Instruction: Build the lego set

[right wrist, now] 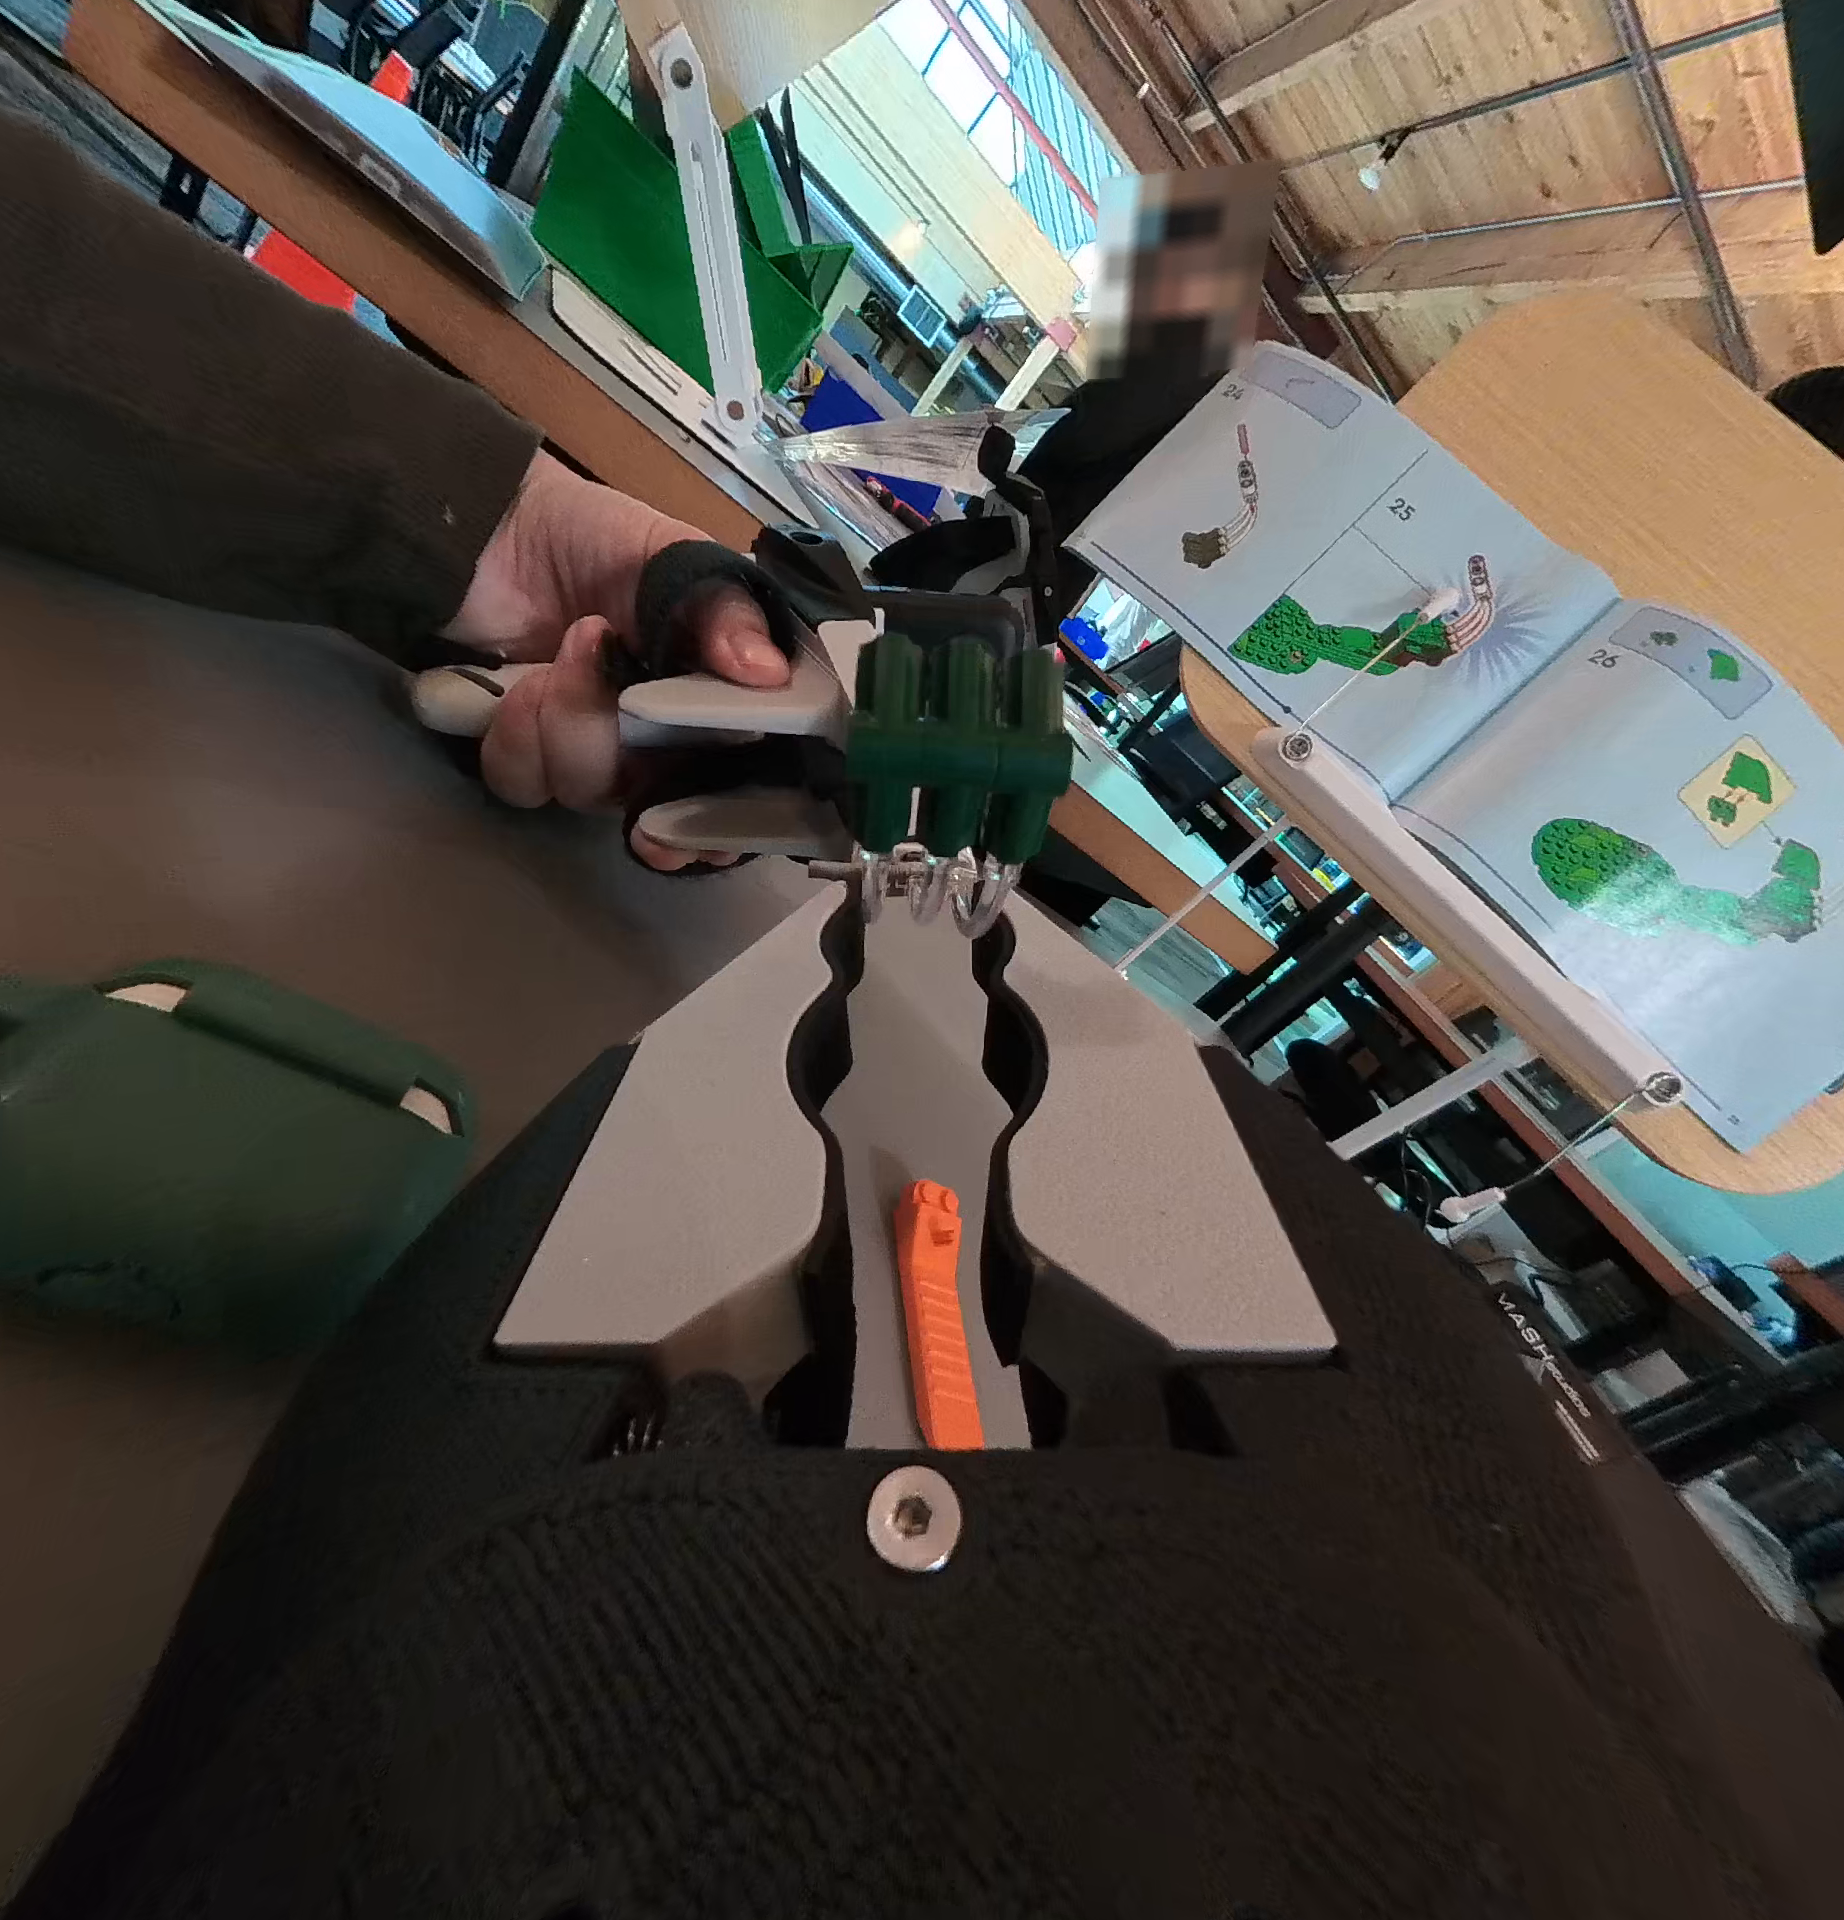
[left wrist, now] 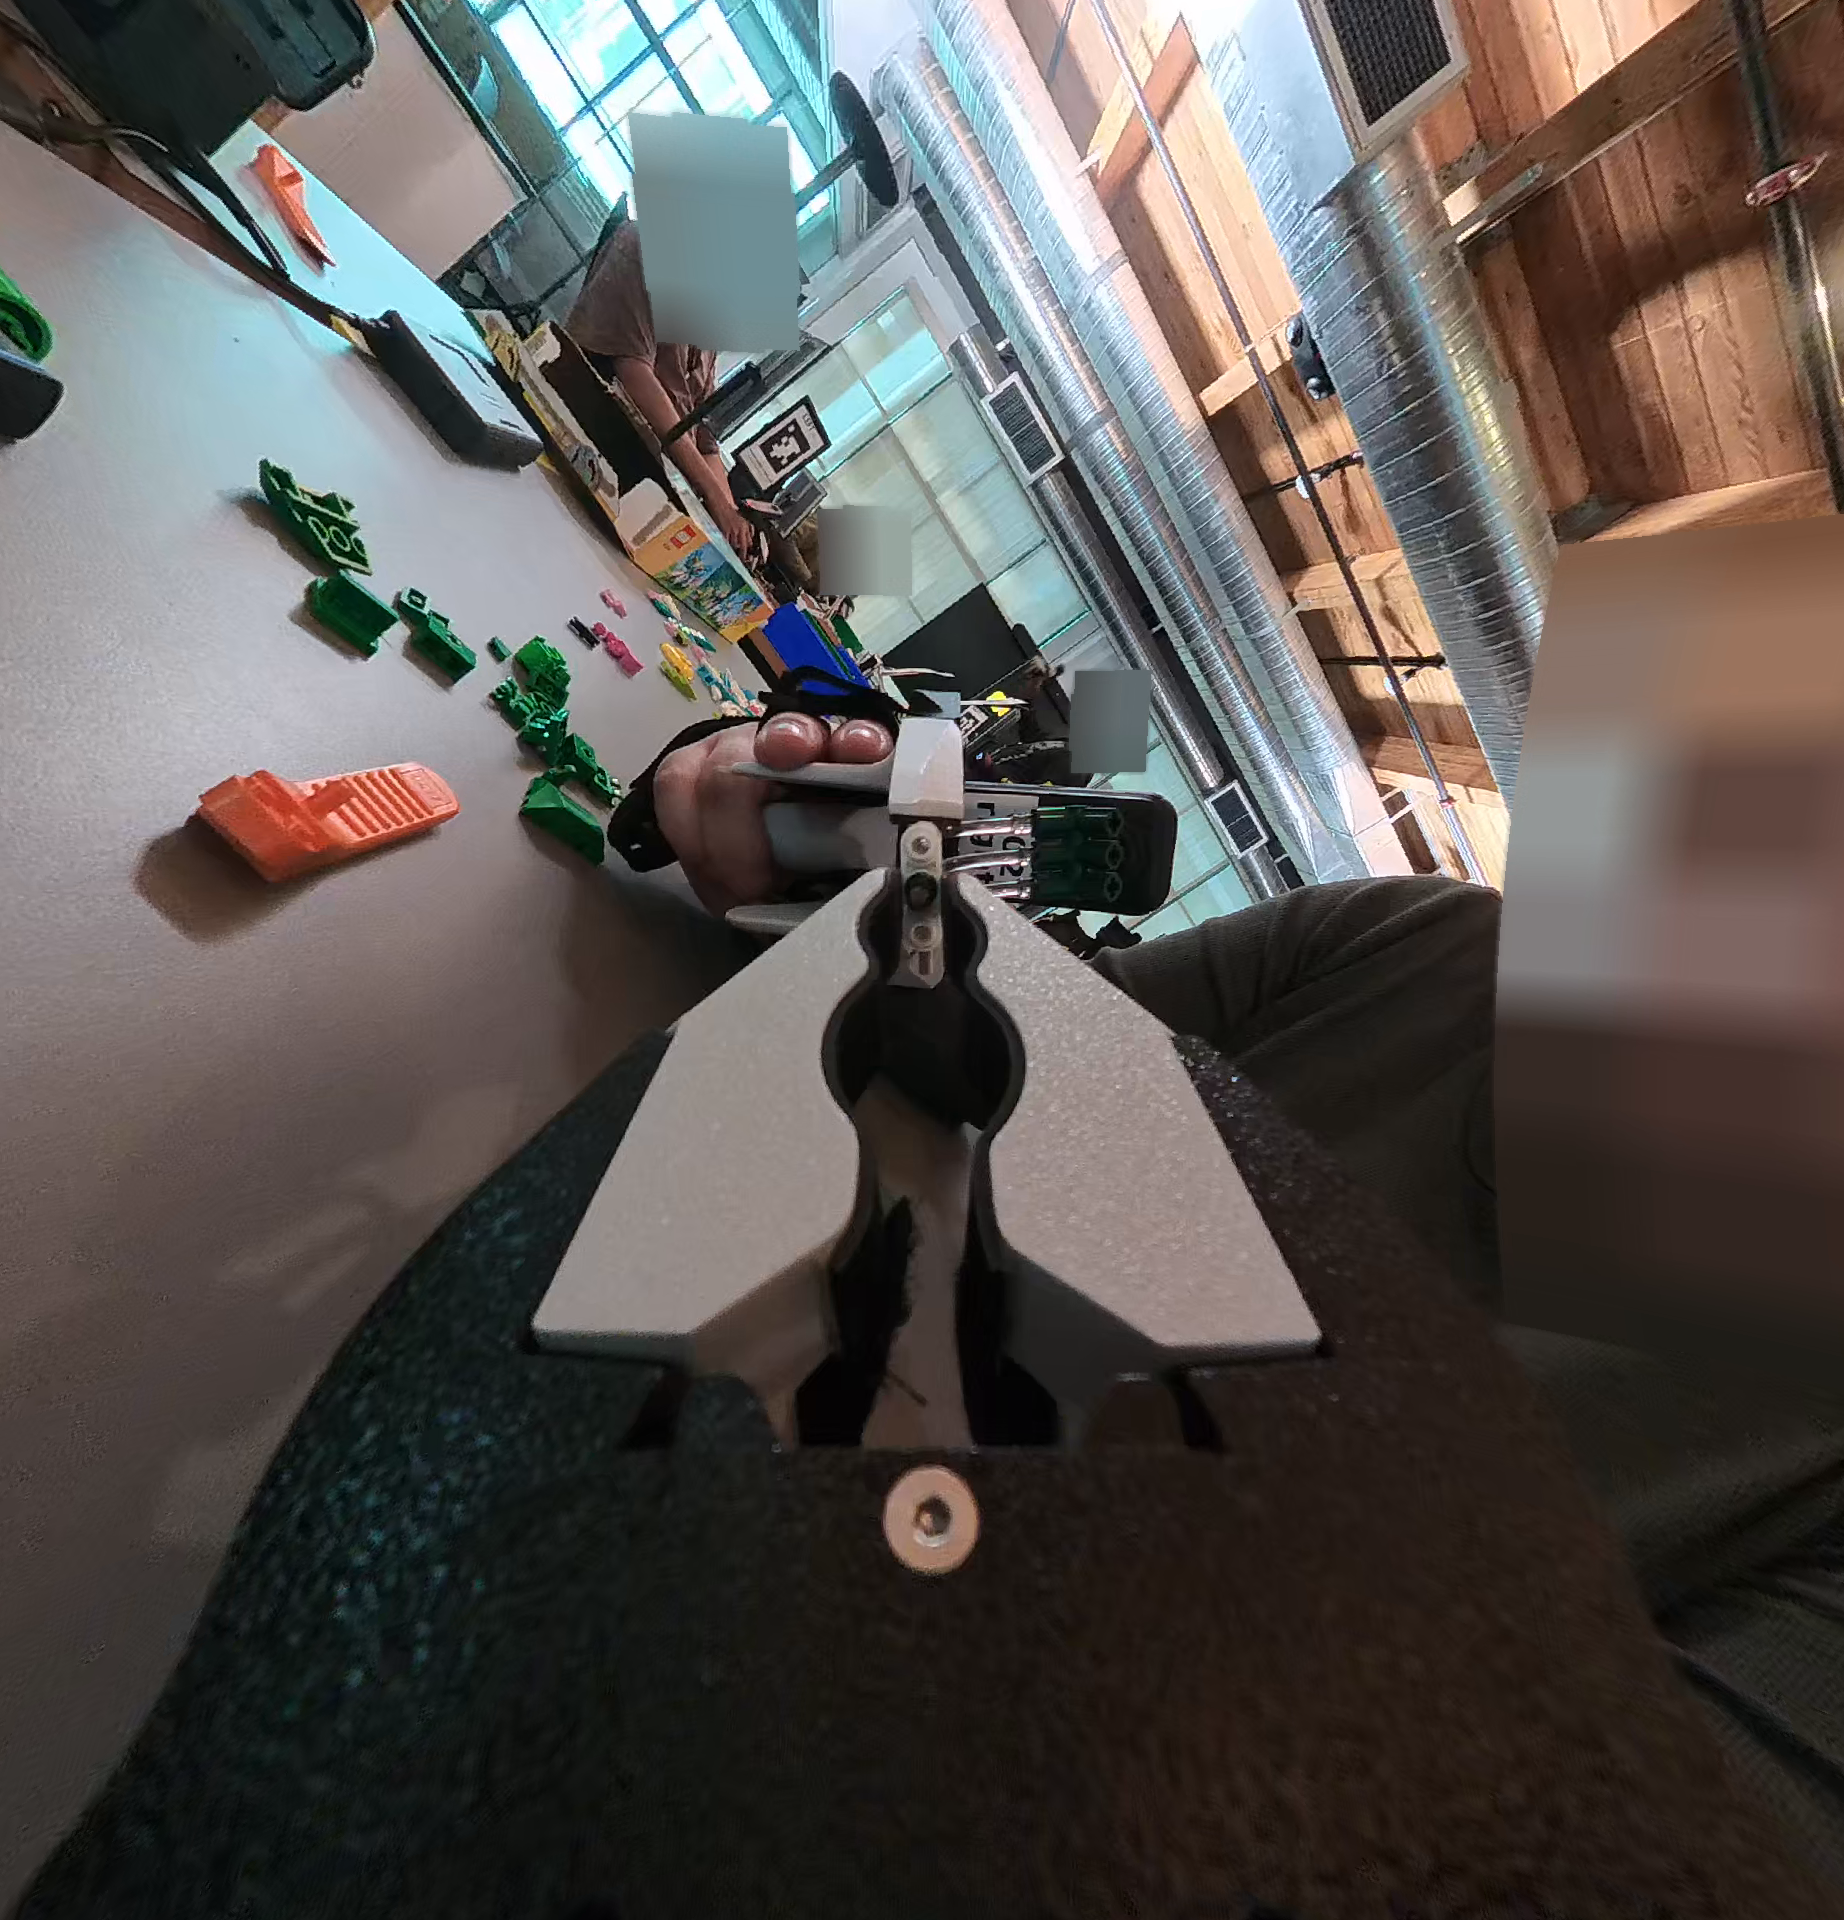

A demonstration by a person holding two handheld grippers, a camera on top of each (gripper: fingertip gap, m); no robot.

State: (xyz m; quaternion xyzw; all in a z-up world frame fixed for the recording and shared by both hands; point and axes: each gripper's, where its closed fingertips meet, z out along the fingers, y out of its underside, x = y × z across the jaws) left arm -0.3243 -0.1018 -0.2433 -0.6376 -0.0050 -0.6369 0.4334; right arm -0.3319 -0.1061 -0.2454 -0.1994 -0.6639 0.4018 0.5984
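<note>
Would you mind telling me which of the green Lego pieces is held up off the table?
The dark green three-socket piece with clear curved tubes, pinched at the left gripper fingers. The other green pieces lie loose on the table beyond the orange separator.

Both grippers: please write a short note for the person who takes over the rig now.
Left gripper: shut on the white pin piece.
Right gripper: shut on the clear curved tubes under the dark green block.
Both are raised above the table, tips meeting, so the small assembly is held between them.
On the table: loose green bricks, orange separator.
Manual lies open on its stand.
Left: probably seat the pin, then attach this part to the green build.
</note>
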